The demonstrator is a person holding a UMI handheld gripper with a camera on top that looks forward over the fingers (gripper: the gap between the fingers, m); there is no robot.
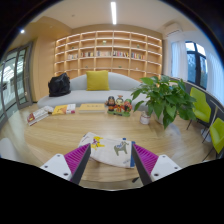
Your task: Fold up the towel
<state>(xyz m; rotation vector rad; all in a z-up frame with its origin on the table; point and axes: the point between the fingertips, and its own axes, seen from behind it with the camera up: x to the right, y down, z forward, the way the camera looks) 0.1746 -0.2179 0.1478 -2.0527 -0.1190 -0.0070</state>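
One towel [106,149] in play, light-coloured with a printed pattern, lying on the wooden table [60,135] just ahead of the gripper [106,160] and partly between its fingers. Near edge runs in between the purple pads [77,156]. Looks roughly flat with some rumpling, not folded as far as I can tell

Gripper state: fingers spread apart, nothing clamped. Towel rests on the table on its own, with a clear gap to each pad

Handling, my read:
- soft, limp, light; no stiffness, so it will drape and sag from whatever point gets pinched
- not fragile, squeeze hard as needed
- fabric on smooth wood will likely slide, so dragging may shift the whole piece instead of folding it
- thin edge lying flat is hard to get under; lower finger has to scrape the tabletop or catch a raised wrinkle

Where to grab: a near corner or the near hem, single layer only. Pinch, lift just enough to clear, carry over to the far edge, lay down. A mid-cloth grab would bunch it

Clutter beyond the towel: potted plant [160,97] off to one side, a small tray of items [119,104] near the table's middle, books [64,109] further back. All well apart from the towel, should not interfere. Sofa [90,90] and shelving [110,52] behind, irrelevant

Risk: double-layer pinch at a wrinkle, or the towel sliding away from the fingers
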